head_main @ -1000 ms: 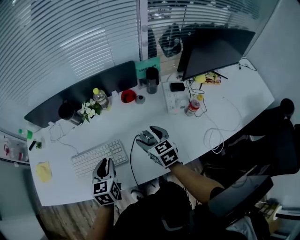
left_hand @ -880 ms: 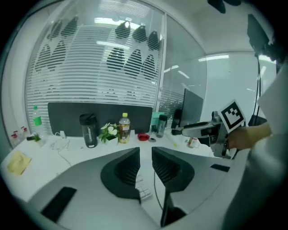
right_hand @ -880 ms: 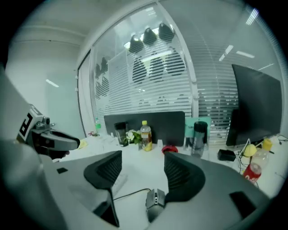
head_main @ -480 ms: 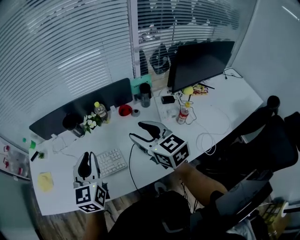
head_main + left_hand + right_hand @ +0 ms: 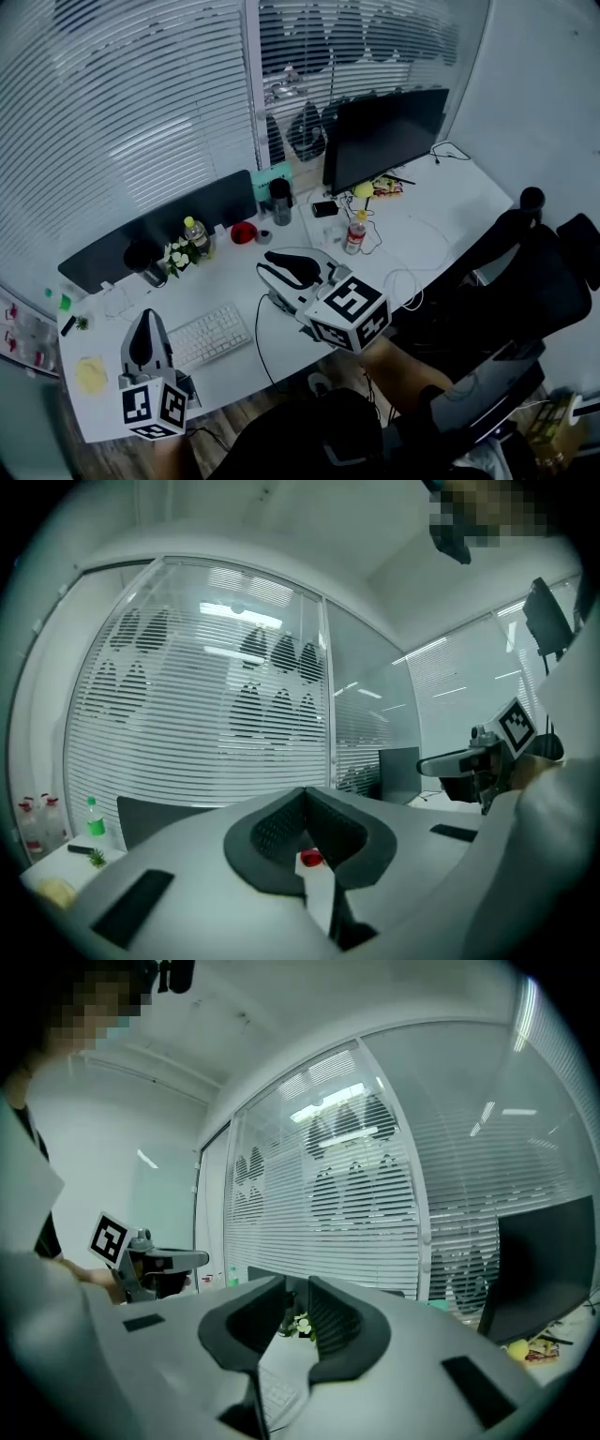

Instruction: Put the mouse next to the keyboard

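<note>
White desk (image 5: 448, 208) | left hand-held gripper (image 5: 145, 321) aloft, clenched empty | right hand-held gripper (image 5: 274, 266) aloft, closing, empty

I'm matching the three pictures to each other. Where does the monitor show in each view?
Head view: monitor, upper right of centre.
Left gripper view: monitor, small, right of centre.
Right gripper view: monitor, at the right edge.
Shared landmark: the blinds, left of the monitor in every view.
</note>
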{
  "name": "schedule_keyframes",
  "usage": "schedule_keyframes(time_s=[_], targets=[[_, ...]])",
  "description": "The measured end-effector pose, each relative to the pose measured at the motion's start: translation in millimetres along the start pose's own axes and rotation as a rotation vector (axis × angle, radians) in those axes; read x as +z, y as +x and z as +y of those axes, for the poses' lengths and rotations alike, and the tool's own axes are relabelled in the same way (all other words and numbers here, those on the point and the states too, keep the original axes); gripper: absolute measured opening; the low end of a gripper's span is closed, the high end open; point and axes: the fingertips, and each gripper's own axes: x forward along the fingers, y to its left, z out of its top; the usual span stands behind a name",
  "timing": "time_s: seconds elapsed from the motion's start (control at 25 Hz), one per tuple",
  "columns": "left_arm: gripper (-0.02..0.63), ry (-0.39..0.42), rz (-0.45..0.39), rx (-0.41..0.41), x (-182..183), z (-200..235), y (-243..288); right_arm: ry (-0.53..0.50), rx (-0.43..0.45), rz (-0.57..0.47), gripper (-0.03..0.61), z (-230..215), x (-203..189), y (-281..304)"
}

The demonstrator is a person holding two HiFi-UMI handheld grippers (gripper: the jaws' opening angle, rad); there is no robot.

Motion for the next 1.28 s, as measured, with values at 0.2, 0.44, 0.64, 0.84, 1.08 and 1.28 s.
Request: schedule_keyframes(time_s=[0.2,0.44,0.64,0.84,1.08,1.28], targets=[[0.029,-0.033,0.017,-0.025,-2,-7,0,0.005,-0.02,-0.036,0.03,4,9,-5],[0.029,0.013,-0.025,0.018,13,-9,-6,0.0,-0.072,-0.021,0.0,-4,8,-6],[0.029,0.011,-0.039,0.035,20,-8,-10,-0.005,-0.087,-0.016,-0.002,-7,9,-7],[0.029,0.019,-0.027,0.036,17,-12,-9,-0.01,-0.085,-0.013,-0.002,-8,9,-6],[0.029,0.025,-0.007,0.04,11,-14,-6,-0.007,-0.092,-0.013,-0.002,-12,9,-5],[0.029,0.024,0.0,0.048,7,-13,-4,-0.012,-0.096,-0.012,-0.002,-15,7,-3]])
